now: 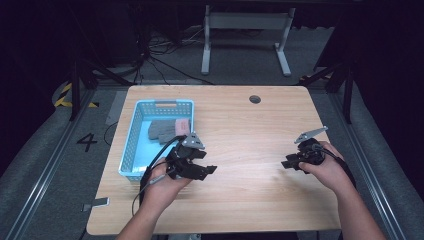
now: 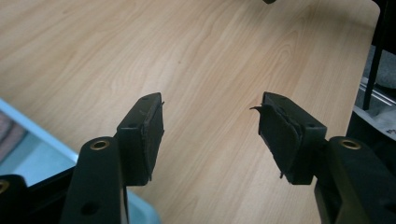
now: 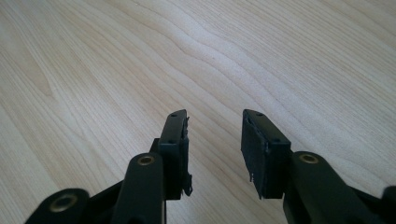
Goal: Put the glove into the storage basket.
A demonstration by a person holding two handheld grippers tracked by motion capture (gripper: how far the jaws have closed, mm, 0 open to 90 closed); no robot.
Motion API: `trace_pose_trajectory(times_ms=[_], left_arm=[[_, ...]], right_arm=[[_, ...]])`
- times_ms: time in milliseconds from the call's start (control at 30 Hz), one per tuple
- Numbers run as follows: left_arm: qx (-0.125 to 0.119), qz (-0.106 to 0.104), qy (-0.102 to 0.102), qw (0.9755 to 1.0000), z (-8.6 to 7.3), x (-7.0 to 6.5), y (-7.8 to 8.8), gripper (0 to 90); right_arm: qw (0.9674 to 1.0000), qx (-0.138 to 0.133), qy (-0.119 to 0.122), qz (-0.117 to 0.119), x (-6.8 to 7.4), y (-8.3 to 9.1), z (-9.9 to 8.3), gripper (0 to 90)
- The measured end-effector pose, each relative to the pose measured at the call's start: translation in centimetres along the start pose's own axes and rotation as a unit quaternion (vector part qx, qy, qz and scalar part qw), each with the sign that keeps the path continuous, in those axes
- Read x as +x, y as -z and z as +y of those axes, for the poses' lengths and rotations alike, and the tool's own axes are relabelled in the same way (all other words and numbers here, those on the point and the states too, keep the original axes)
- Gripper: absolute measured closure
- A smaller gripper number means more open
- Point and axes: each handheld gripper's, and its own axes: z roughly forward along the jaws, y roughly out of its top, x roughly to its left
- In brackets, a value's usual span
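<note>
A round dark grommet hole (image 1: pixel 255 99) sits in the wooden table (image 1: pixel 250 190) toward twelve o'clock, near its far edge. Beyond that edge, a white table frame (image 1: pixel 246 40) stands on the grey floor with black cables (image 1: pixel 165 65) trailing beside it. At nine o'clock, the floor bears yellow-black hazard tape (image 1: pixel 63 95) and a painted numeral 4 (image 1: pixel 87 142).

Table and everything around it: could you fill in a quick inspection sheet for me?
Surface: wooden table, round hole near the far edge.
Job's things: blue basket at left, holding grey gloves.
Clutter: nothing seen.
Grippers: left gripper beside the basket, open, nothing between its jaws; right gripper at right, open, nothing between its jaws.
Cables: black cable trails from the left gripper.
Surroundings: dark room, white desk frame behind, floor cables.
</note>
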Motion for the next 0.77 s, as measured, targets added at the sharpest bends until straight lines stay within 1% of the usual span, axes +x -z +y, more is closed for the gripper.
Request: trace_pose_trajectory(times_ms=[67,133,167,200,233,267,333,400,500,533,567,600,633,700,767], left_arm=[[-0.008,-0.003,0.004,1.0000,-0.3,-0.2,-0.5,40.8],[-0.015,-0.016,0.013,0.9997,-0.7,-0.4,-1.2,40.6],[-0.021,-0.019,0.020,0.9994,-1.0,-0.5,-1.6,40.5],[-0.022,-0.020,0.023,0.9993,-1.2,-0.6,-2.0,40.3],[-0.016,-0.018,0.021,0.9995,-1.4,-0.7,-2.4,40.0],[-0.016,-0.015,0.021,0.9995,-1.7,-0.9,-2.9,39.8],[-0.014,-0.017,0.025,0.9995,-2.3,-1.2,-3.8,39.5],[-0.011,-0.009,0.019,0.9997,-2.7,-1.6,-4.7,39.2],[-0.007,-0.011,0.019,0.9997,-3.4,-2.1,-6.0,38.1],[-0.001,-0.010,0.016,0.9998,-3.6,-2.3,-6.4,38.1],[0.010,-0.004,0.009,0.9999,-3.6,-2.5,-6.7,38.0],[0.014,-0.002,0.005,0.9999,-3.7,-2.6,-6.9,37.5],[0.011,0.000,0.004,0.9999,-3.7,-2.7,-7.0,37.4],[0.010,-0.010,0.003,0.9999,-3.7,-3.1,-7.4,37.4],[0.010,-0.007,-0.011,0.9999,-3.7,-3.7,-8.0,37.5]], right_arm=[[1.0000,0.000,0.000,0.000,0.0,0.0,0.0,62.0],[1.0000,0.000,-0.002,0.000,0.0,0.0,0.0,61.9],[1.0000,0.000,-0.002,0.001,0.0,0.0,0.0,61.9],[1.0000,-0.001,0.000,0.000,0.0,0.0,0.0,61.8],[1.0000,0.000,-0.001,0.001,0.0,-0.1,0.0,61.7],[1.0000,0.001,-0.002,0.001,0.0,-0.1,0.0,61.7],[1.0000,0.003,-0.001,0.002,-0.1,-0.2,0.0,61.6],[1.0000,0.003,-0.003,0.002,-0.1,-0.3,-0.1,61.6],[1.0000,0.006,-0.003,0.003,-0.1,-0.5,-0.1,61.6],[1.0000,0.005,-0.003,0.004,-0.1,-0.5,-0.2,61.5],[1.0000,0.005,-0.003,0.004,-0.1,-0.5,-0.2,61.5],[1.0000,0.003,-0.003,0.004,-0.2,-0.4,-0.2,61.3],[1.0000,0.002,-0.004,0.004,-0.2,-0.4,-0.2,61.1],[1.0000,0.000,-0.009,0.004,-0.3,-0.4,-0.4,60.3],[0.9999,0.000,-0.013,0.002,-0.5,-0.7,-0.5,58.9]])
